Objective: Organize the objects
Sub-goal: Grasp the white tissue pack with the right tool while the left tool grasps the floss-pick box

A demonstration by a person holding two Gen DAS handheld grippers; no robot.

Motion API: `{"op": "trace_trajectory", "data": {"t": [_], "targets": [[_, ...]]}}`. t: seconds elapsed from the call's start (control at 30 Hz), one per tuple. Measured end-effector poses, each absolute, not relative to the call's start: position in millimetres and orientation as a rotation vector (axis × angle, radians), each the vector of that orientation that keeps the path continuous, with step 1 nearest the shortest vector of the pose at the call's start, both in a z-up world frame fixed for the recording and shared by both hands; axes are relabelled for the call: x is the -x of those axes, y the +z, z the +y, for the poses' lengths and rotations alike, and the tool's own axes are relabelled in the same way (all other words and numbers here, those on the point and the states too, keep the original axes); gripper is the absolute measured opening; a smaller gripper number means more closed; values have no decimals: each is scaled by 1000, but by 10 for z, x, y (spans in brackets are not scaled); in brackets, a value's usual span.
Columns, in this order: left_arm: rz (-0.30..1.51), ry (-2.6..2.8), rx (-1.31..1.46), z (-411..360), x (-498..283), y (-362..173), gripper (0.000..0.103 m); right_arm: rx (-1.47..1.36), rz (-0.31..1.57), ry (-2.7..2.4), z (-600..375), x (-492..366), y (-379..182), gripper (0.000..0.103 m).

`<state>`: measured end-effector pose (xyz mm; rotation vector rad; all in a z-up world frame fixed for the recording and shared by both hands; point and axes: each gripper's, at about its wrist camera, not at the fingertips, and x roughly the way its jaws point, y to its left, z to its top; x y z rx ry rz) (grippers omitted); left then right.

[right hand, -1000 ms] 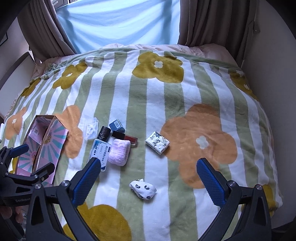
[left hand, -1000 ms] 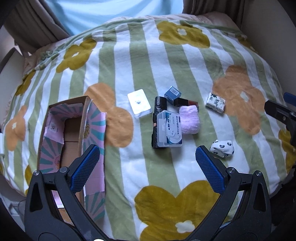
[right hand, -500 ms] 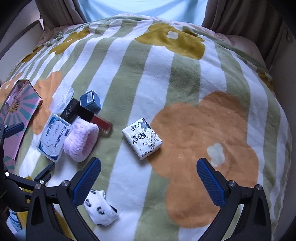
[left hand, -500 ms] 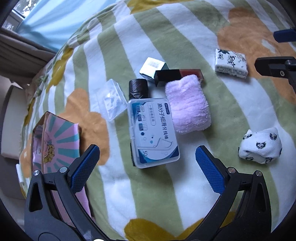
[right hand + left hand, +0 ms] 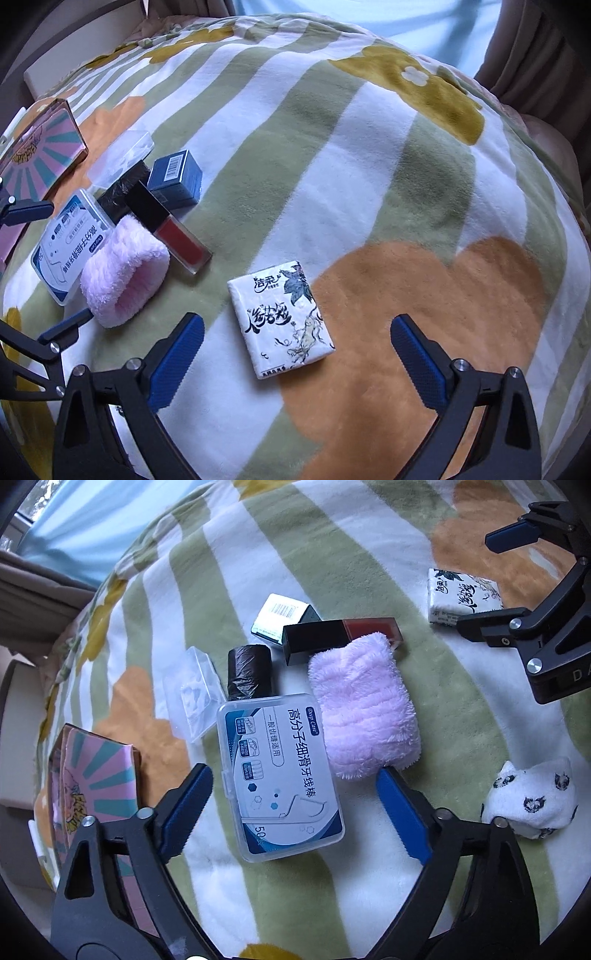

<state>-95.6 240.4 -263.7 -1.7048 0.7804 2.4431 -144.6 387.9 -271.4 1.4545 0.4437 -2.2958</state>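
- Left gripper (image 5: 293, 805): fingers spread wide, holding nothing. It hangs over the near end of the floss pick box (image 5: 280, 779), which lies flat between the blue pads (image 5: 186, 808).
- Right gripper (image 5: 295, 354): fingers spread wide, empty. The tissue pack (image 5: 282, 317) lies flat on the blanket (image 5: 369, 166) between the pads, nearer the left one.
- Pink fluffy cloth (image 5: 364, 709): touching the right edge of the floss pick box; its far end overlaps the red-and-black lip gloss tube (image 5: 340, 633).
- Black bag roll (image 5: 249, 672): at the far end of the floss pick box.
- Blue barcode box (image 5: 282, 616): just beyond the tube.
- Clear plastic case (image 5: 195, 692): left of the roll.
- Patterned sock ball (image 5: 532, 803): near right, apart from the cluster.
- Pink sunburst carton (image 5: 96, 775): at the left edge.
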Motion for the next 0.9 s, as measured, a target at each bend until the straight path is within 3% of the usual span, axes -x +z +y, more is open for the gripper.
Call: {"op": "trace_trajectory", "data": {"t": [0.17, 0.23, 0.33, 0.43, 0.9], "targets": [[743, 2398, 1696, 2359, 978, -2653, 77, -1475, 471, -2219, 3827, 1535, -2849, 86], [759, 2385, 1692, 2354, 983, -2676, 72, -1506, 470, -2183, 3828, 1562, -2915, 72], [762, 2369, 1701, 2314, 986, -2692, 62, -1524, 467, -2160, 3845, 1570, -2971, 60], [731, 2361, 1709, 2261, 976, -2686, 62, -1524, 460, -2163, 3867, 1569, -2968, 52], [622, 2396, 1723, 2111, 917, -2519, 61, -1532, 409, -2200, 4050, 1518, -2830, 46]]}}
